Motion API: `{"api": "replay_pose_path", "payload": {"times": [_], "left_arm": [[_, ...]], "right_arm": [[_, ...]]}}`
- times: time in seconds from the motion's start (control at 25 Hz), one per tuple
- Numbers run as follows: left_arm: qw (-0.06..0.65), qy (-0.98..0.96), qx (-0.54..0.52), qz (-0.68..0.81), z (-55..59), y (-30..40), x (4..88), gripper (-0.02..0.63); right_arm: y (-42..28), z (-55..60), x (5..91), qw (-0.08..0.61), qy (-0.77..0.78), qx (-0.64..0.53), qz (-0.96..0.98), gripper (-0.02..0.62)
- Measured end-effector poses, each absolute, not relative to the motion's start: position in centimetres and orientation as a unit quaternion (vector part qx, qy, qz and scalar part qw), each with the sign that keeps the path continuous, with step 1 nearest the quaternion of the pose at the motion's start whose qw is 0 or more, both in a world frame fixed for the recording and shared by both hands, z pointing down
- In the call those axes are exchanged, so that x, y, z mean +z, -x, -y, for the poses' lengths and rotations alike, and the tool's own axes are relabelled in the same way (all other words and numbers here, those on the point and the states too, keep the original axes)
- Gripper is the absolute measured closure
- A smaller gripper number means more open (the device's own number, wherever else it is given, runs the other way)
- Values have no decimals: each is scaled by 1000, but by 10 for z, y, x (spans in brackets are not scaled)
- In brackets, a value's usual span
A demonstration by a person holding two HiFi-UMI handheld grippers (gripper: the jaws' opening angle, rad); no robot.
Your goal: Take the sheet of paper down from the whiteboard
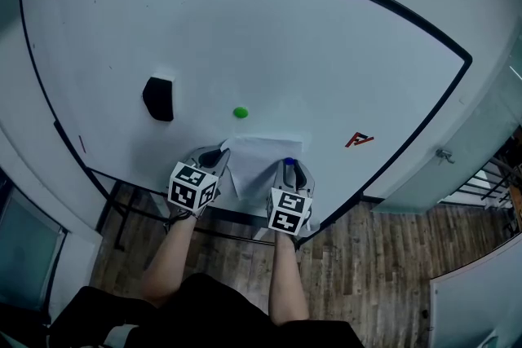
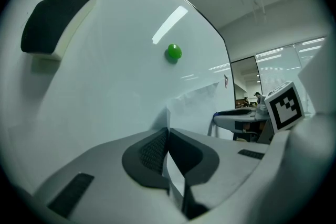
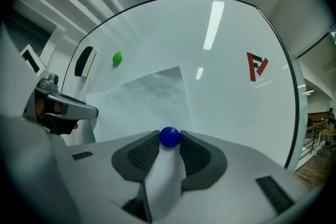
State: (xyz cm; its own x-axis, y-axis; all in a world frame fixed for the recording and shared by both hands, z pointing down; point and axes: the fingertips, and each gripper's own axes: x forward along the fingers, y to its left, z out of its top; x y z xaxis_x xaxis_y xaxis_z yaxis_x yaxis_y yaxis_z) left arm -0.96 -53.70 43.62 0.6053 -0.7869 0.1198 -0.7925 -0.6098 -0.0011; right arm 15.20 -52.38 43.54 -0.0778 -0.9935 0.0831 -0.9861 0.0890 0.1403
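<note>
A white sheet of paper (image 1: 261, 163) lies low on the whiteboard (image 1: 245, 37), creased and loose at its top. My left gripper (image 1: 218, 155) is shut on the sheet's left edge; in the left gripper view the paper (image 2: 197, 107) runs in between the closed pads (image 2: 152, 152). My right gripper (image 1: 288, 165) is at the sheet's right side, shut on a blue ball magnet (image 3: 169, 137) that sits between its fingertips over the paper (image 3: 147, 97). A green magnet (image 1: 240, 112) stays on the board just above the sheet's top left corner.
A black eraser (image 1: 159, 99) clings to the board left of the green magnet. A red logo (image 1: 359, 140) marks the board to the right. The board's black frame (image 1: 122, 183) runs just below the grippers, with wooden floor (image 1: 383, 257) underneath.
</note>
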Motion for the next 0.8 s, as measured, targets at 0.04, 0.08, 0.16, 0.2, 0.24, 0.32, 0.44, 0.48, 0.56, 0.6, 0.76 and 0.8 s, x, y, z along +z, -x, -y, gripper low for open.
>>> {"api": "replay_pose_path", "payload": {"times": [0.04,0.08,0.16,0.2,0.24,0.32,0.44,0.48,0.56,0.6,0.76,0.8], "left_arm": [[25,-896,55,441,537,10,436,584],[25,-896,55,441,536,10,436,586],[26,-895,55,441,536,13,437,586],[28,-895,54,442,536,15,437,584],[29,-894,54,445,537,17,437,586],[29,-891,53,450,537,21,437,585],[29,-885,53,461,538,28,438,586],[29,-883,55,466,539,32,438,586],[26,-877,58,477,538,41,437,586],[25,-874,59,482,539,46,437,585],[27,-865,59,498,538,63,436,584],[28,-864,60,499,537,66,437,584]], "right_arm": [[-153,524,435,77,-674,-23,734,462],[-153,524,435,75,-674,-23,734,462],[-153,523,436,75,-674,-23,735,462],[-154,523,435,76,-673,-23,735,462],[-154,523,435,76,-673,-23,735,462],[-156,523,435,76,-674,-24,734,462],[-160,523,437,76,-678,-22,731,462],[-161,523,437,76,-678,-21,730,462],[-162,522,437,77,-680,-21,729,462],[-162,522,437,77,-680,-22,728,462],[-163,523,437,78,-686,-26,723,462],[-162,523,437,77,-688,-27,721,462]]}}
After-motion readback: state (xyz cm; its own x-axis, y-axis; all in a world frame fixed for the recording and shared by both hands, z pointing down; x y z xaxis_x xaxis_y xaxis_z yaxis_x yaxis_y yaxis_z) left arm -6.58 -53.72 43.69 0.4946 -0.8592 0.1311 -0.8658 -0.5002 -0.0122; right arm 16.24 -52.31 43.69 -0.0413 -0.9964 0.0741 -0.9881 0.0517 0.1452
